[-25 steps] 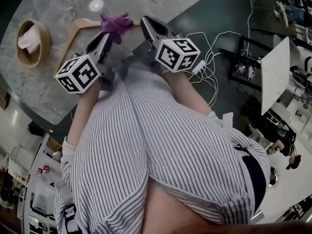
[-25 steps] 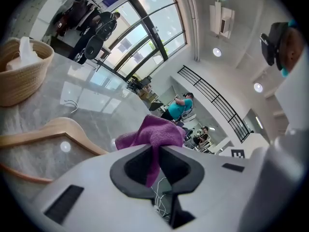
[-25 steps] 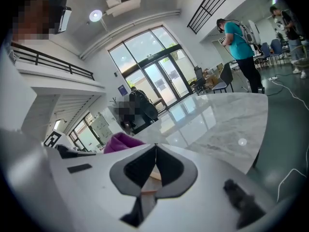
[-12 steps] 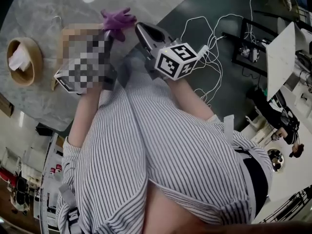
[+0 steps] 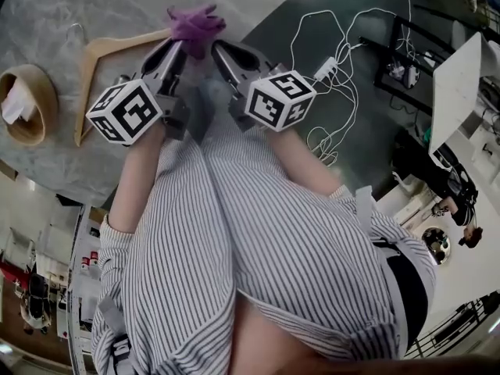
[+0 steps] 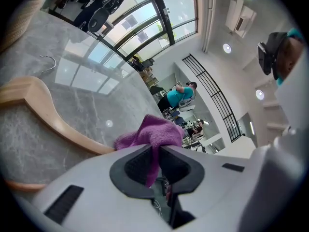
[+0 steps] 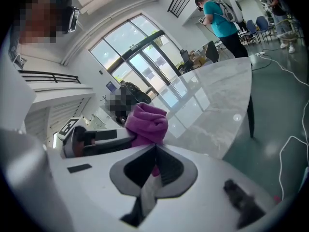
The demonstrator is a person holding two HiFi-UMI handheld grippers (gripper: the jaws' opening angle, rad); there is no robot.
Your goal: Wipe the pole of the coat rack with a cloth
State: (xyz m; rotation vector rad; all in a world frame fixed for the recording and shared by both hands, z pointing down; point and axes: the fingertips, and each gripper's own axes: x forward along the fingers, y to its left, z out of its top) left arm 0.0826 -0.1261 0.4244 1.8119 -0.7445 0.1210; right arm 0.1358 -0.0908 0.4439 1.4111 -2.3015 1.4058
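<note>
We find both pairs of jaws pinched shut on the purple cloth (image 5: 194,23), held by the left hand-held gripper (image 6: 157,151) and the right hand-held gripper (image 7: 155,153) over the table (image 5: 78,6). Only the head view shows the wooden bowl (image 5: 27,104). The left gripper view shows the hanger (image 6: 43,110) close up.

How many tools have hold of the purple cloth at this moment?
2. The left tool is shut on the purple cloth from its left side, and the right tool is shut on it from its right side.
</note>
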